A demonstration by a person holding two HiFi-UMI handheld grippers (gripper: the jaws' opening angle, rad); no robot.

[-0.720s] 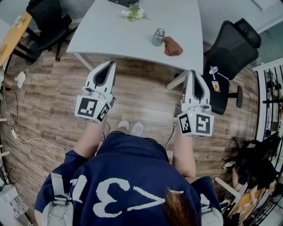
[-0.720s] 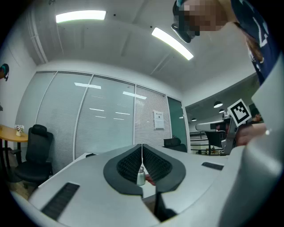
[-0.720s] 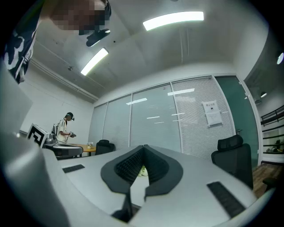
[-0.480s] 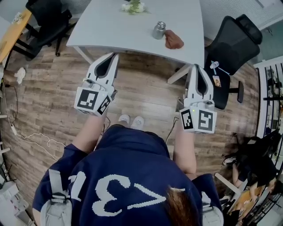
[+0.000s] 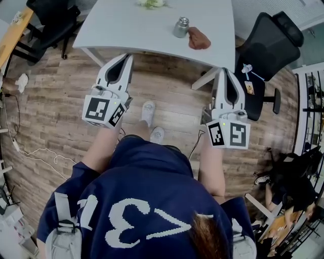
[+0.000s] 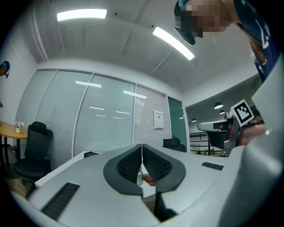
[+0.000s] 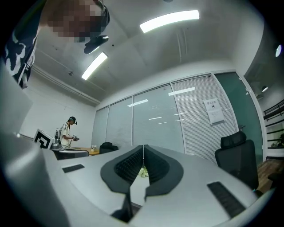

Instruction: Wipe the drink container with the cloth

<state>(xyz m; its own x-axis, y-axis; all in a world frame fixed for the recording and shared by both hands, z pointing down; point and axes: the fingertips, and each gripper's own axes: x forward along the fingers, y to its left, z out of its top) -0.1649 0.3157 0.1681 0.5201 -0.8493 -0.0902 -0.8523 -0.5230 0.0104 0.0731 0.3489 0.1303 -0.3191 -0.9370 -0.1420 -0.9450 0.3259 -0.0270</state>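
Dark ribbed pads (image 6: 129, 165) sit pressed flat together on my left gripper (image 6: 142, 148) with nothing between them. The right gripper (image 7: 143, 150) is the same, fully closed and empty. Both are held out roughly level over the wooden floor (image 5: 167, 96), short of the counter (image 5: 126, 35). I read this as the approach, with no wiping begun.

To do it well, I want to close up on the counter's near edge first. Then I spread the jaws before reaching in, not after, so nothing gets knocked.

Through the gap below the left gripper's closed tips I can see the steel drink container (image 6: 139, 177), with the brown cloth (image 6: 149, 180) just to its right. From above, the drink container (image 5: 181, 27) stands upright close to the near edge, toward the near right corner. The cloth (image 5: 199, 38) lies just beside it on the corner side.

Both are well ahead of either gripper, between the two, with the cloth nearer the right one. My plan is for the right gripper to take the cloth while the left steadies the container. The flowers (image 5: 152, 3) sit farther back, so I'll steer clear.
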